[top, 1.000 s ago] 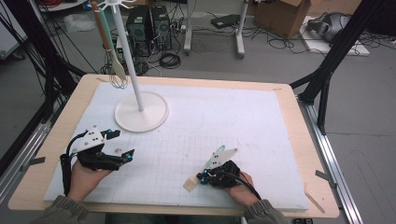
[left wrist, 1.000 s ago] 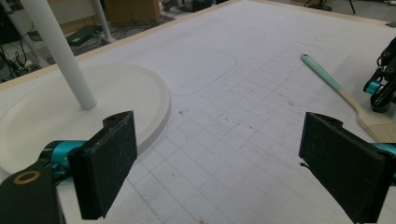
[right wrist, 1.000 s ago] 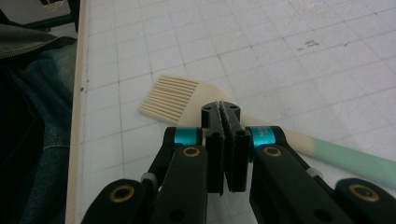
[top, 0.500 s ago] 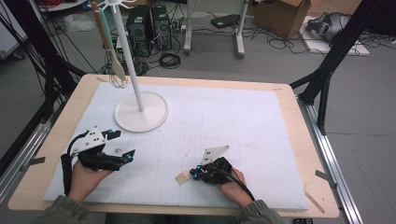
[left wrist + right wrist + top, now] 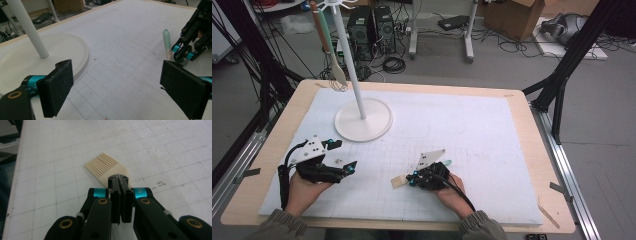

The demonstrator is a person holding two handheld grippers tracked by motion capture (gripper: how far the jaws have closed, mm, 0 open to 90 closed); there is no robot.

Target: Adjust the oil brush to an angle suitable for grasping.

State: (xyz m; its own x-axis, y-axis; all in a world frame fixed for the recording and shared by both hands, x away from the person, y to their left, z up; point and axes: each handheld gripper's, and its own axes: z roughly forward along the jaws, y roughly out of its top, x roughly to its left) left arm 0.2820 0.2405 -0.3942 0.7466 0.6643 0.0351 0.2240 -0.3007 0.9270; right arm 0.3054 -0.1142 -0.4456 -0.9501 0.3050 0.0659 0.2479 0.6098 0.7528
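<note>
At the far left of the high view a whisk-like utensil [image 5: 333,70] with a green handle hangs from the white rack [image 5: 362,120], whose round base stands on the white gridded mat [image 5: 492,135]. Since one tool already hangs there, the work in hand looks like hanging utensils on that rack.

Nearer the person, the left gripper [image 5: 343,156] rests low over the mat just in front of the base. In the left gripper view its two black pads stand wide apart with nothing between them, and the rack's pole [image 5: 27,28] rises just ahead.

Toward the middle, the right gripper [image 5: 411,179] lies close to the mat with its jaws pressed together. In the right gripper view they appear clamped on the neck of a cream-bristled basting brush [image 5: 107,167], though the pinch point itself is hidden by the jaws. The brush lies flat on the mat, its bristle head pointing left toward the left gripper and its pale green handle [image 5: 167,42] running back under the right hand.

By this reading the grasp is made, but the brush is not yet lifted. Left to do: raise it, carry it across to the rack and hook it on a free peg at the top.
</note>
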